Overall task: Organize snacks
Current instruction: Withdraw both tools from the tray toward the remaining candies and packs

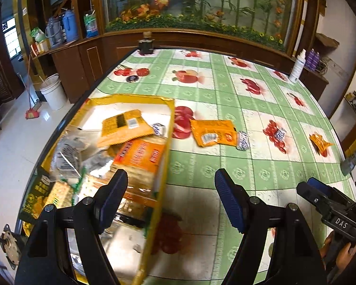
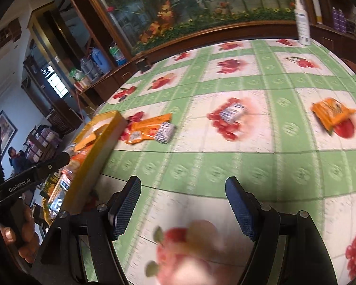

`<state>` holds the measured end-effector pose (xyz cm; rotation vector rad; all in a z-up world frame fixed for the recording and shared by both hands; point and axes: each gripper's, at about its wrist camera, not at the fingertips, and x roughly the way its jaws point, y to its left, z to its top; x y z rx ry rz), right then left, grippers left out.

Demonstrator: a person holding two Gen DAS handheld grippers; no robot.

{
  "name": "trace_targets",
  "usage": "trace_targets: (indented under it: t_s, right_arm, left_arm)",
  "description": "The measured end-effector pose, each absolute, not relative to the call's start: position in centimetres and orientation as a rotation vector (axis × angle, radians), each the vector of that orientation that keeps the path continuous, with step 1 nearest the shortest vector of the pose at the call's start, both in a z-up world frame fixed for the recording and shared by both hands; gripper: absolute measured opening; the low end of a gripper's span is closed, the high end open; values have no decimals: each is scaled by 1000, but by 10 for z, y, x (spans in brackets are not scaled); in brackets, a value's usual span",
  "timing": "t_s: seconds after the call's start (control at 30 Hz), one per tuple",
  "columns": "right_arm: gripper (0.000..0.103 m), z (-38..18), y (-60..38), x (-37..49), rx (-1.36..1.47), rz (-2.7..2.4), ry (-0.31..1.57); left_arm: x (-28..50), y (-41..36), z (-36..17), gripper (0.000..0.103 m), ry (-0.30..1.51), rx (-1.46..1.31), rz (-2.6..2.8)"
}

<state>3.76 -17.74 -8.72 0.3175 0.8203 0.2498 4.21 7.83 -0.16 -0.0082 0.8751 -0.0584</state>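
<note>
A yellow tray (image 1: pixel 169 128) at the table's left holds several snack packets, among them an orange packet (image 1: pixel 123 128) and cracker packs. My left gripper (image 1: pixel 170 198) is open and empty, its left finger over the tray's right rim. On the cloth lie an orange packet (image 1: pixel 212 133) (image 2: pixel 149 128) with a blue-white candy (image 1: pixel 243 140) (image 2: pixel 165 131) beside it, another blue-white candy (image 1: pixel 280 134) (image 2: pixel 232 112) and a small orange packet (image 1: pixel 319 142) (image 2: pixel 332 114). My right gripper (image 2: pixel 184 207) is open and empty above bare cloth, right of the tray (image 2: pixel 99 159). It shows in the left wrist view (image 1: pixel 320 194).
The table has a green and white fruit-print cloth (image 1: pixel 225 90). A white spray bottle (image 1: pixel 296 66) (image 2: pixel 302 22) stands at the far right edge and a dark jar (image 1: pixel 146 44) at the far left corner. A wooden cabinet with a glass plant display lies behind.
</note>
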Motion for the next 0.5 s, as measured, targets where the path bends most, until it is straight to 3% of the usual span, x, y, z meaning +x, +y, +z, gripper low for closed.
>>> trace_targets:
  t_s: [0.5]
  right_arm:
    - [74, -97, -233, 17, 339, 152, 785]
  left_arm:
    - [37, 25, -15, 76, 926, 50, -125]
